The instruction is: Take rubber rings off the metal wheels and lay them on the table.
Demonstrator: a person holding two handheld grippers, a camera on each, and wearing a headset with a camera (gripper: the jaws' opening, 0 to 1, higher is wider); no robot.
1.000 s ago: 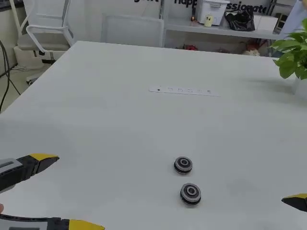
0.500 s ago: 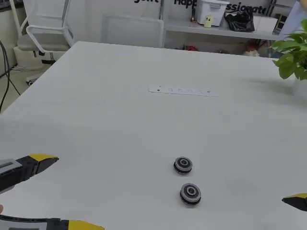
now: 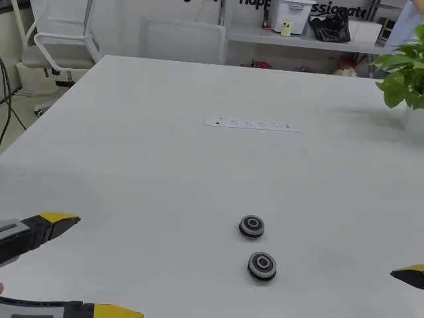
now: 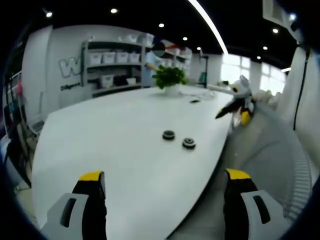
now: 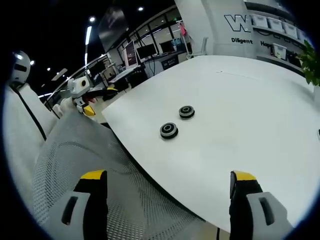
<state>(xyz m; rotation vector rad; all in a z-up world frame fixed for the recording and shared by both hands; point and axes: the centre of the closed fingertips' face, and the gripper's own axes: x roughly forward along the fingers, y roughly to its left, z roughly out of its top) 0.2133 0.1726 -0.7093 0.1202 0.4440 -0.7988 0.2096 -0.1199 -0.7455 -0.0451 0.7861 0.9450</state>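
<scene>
Far wheel [image 3: 252, 226] and near wheel [image 3: 262, 265] sit near each other on the white counter [image 3: 165, 132]; left gripper [image 4: 165, 175] at eight o'clock, right gripper [image 5: 168, 175] at four; both sets of fingers spread wide, empty.

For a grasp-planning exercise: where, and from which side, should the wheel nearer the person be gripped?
Probably across its outer rim, from above: the nearer wheel lies flat on the table, apart from the other wheel, leaving its edge free.
</scene>
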